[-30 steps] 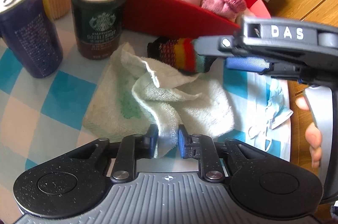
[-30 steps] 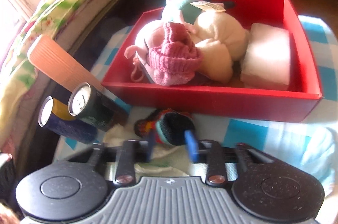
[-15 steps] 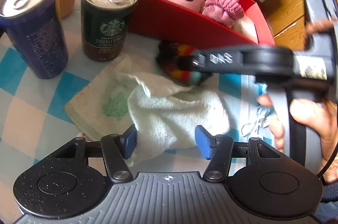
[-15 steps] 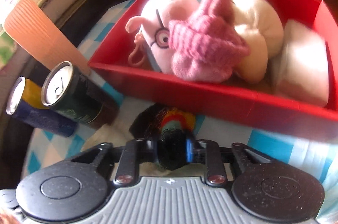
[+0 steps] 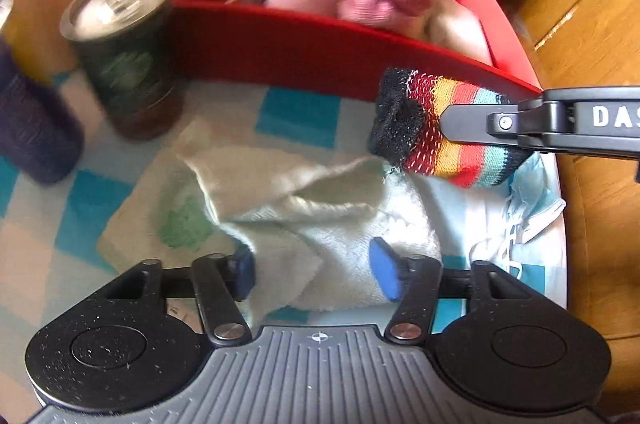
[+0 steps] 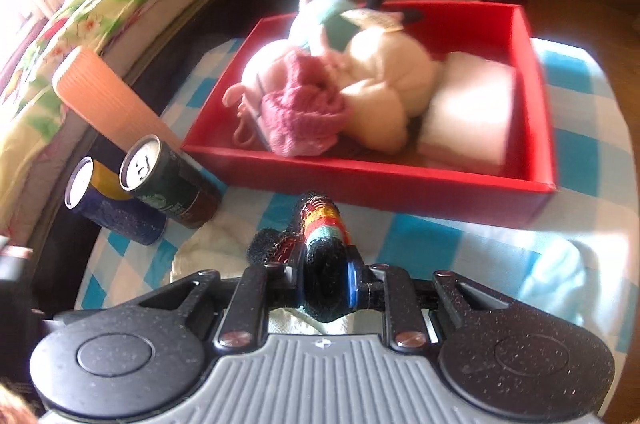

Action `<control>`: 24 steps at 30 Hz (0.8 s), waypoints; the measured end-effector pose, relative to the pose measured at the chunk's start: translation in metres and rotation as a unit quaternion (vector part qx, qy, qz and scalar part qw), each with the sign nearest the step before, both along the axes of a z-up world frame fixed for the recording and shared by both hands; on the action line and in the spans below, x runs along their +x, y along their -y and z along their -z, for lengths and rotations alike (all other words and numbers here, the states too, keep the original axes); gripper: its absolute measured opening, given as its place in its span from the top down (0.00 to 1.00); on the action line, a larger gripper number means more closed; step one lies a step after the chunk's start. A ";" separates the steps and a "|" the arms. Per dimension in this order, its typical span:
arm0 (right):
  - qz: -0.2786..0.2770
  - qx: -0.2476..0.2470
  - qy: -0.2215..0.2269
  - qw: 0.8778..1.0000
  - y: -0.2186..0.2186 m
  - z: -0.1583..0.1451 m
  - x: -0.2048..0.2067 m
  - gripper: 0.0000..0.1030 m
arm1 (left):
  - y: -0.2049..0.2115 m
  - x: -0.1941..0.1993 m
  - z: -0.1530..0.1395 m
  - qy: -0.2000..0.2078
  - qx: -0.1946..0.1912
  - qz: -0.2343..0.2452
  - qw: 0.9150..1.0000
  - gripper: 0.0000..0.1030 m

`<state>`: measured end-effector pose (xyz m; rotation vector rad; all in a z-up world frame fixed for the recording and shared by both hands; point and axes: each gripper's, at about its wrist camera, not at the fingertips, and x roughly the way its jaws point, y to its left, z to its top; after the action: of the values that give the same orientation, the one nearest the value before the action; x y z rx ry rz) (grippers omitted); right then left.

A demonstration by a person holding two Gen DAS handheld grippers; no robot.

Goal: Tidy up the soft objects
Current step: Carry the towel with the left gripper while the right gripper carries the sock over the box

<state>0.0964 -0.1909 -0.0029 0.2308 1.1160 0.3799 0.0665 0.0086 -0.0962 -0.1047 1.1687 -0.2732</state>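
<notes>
Blue-and-white checked tabletop [image 6: 420,236], floral bedding at upper left. Right tongs [image 6: 326,282] clamped on rolled rainbow-striped knit sock [image 6: 322,224], held just clear of the tabletop at lower centre, short of open red cardboard box [image 6: 360,180] already holding plush toys. Left tongs [image 5: 314,270] opening, straddling crumpled white terry cloth [image 5: 320,208], pads not pressing. Step judged: carrying sock to box. Next: clear near wall, release inside. Dark green drink can [image 6: 168,184] nearby at left; no obstruction apparent.
</notes>
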 end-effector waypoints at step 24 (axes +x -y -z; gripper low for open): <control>0.051 0.032 0.023 0.998 0.052 -0.026 -0.010 1.00 | 0.024 -0.005 -0.010 0.027 0.021 0.015 0.999 0.80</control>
<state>0.0863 -0.2429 0.0226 0.3337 1.0434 0.3282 0.0617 -0.0152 -0.0864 -0.0428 1.1226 -0.2752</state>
